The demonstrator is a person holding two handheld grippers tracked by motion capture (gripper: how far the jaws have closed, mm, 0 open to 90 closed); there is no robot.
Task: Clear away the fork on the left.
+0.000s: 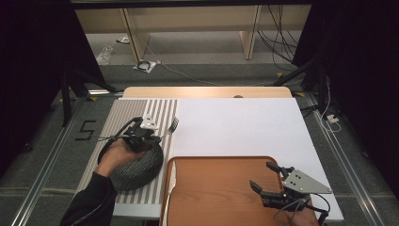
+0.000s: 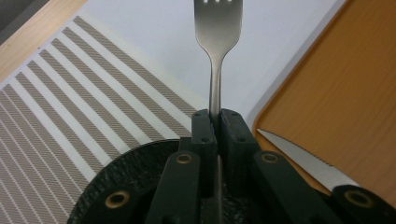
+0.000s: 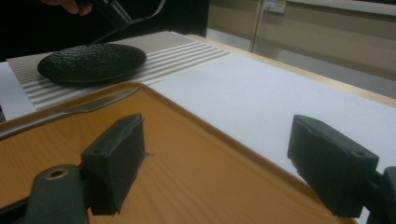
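A silver fork [image 2: 217,28] sticks out from my left gripper [image 2: 215,122], whose jaws are shut on its handle. From above, that gripper [image 1: 155,137] hovers over the far rim of a black textured plate [image 1: 136,168], and the fork [image 1: 172,125] points toward the white mat. My right gripper [image 1: 262,175] stands open over the right part of an orange wooden tray [image 1: 221,207], nothing between its jaws. The right gripper [image 3: 215,158] looks across the tray [image 3: 187,154] at the plate [image 3: 91,63]. A knife [image 3: 70,112] lies along the tray's left edge.
The plate rests on a striped placemat [image 1: 127,110]. A white mat [image 1: 240,127] covers the table behind and right of the tray. The knife [image 2: 299,158] lies just inside the tray rim [image 2: 336,93]. The table's wooden far edge [image 1: 207,92] borders the floor beyond.
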